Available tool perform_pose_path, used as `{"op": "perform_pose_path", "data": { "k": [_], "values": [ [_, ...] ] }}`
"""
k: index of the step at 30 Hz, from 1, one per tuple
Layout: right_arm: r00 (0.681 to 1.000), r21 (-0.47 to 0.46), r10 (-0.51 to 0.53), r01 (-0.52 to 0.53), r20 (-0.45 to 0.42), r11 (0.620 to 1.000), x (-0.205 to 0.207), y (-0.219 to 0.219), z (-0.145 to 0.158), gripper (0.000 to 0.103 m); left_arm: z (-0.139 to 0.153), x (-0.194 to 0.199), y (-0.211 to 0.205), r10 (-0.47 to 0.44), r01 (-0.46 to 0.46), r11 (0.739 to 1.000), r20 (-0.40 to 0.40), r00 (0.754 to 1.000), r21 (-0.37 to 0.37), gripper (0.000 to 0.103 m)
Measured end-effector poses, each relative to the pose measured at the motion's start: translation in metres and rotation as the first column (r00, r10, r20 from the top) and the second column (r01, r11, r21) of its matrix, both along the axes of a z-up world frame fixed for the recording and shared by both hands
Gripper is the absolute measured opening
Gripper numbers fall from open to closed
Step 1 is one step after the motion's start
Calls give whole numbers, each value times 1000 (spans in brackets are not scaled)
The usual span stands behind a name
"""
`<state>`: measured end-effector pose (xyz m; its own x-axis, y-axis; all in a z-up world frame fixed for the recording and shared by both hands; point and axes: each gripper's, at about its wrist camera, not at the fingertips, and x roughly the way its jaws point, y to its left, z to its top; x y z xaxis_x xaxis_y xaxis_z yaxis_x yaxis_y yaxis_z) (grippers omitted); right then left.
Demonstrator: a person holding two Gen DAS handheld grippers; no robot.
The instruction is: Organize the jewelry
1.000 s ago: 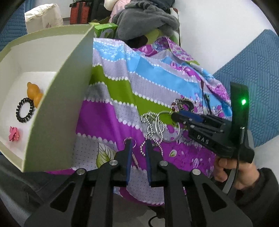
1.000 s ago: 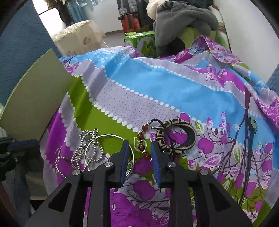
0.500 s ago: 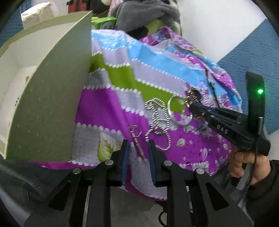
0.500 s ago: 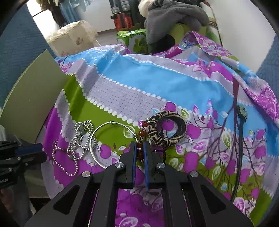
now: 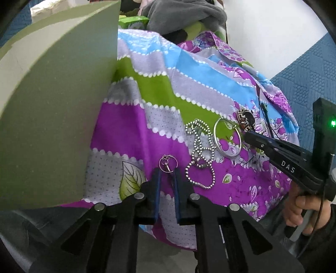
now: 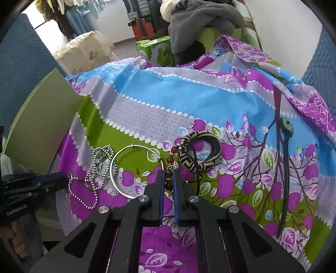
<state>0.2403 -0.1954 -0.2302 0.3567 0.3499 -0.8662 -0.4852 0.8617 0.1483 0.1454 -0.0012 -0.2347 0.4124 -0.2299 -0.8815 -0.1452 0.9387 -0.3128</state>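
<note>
On the flowered cloth lie a small ring earring (image 5: 167,163), a silver ball chain (image 5: 199,155) (image 6: 98,168), a silver bangle (image 5: 227,137) (image 6: 134,170) and a woven black-and-cream bracelet (image 6: 199,151) (image 5: 244,120) with a red bead strand (image 6: 169,168). My left gripper (image 5: 167,174) stands with its jaws narrowly apart around the earring's lower end. My right gripper (image 6: 168,178) is shut on the red bead strand. It also shows in the left wrist view (image 5: 250,134) at the bangle's right side.
A pale green box (image 5: 52,109) (image 6: 42,128) stands at the cloth's left edge, close to my left gripper. A dark hairpin with a green head (image 6: 283,168) lies at the right. Grey clothes (image 6: 201,16) pile up behind the cloth.
My left gripper has moved in on the earring, and the box's inside has dropped out of view. My right gripper closed on the bead strand and still grips it.
</note>
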Motion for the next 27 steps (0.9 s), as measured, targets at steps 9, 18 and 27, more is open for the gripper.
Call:
{"op": "perform_pose_path", "data": {
  "k": [9,18,27],
  "values": [
    [1000,-6,-8,8,-6,1000,-3,-1,1,5,-1,9,-11,-40,39,998,19,999,50,6],
    [998,30,-47,45,47,999,-14,-3,34,5,22,5,-9,-53,52,998,73,996,21,3],
    [993,76,-51,43,109,996,-29,9,82,5,77,-2,-2,-66,68,998,150,986,-11,3]
  ]
}}
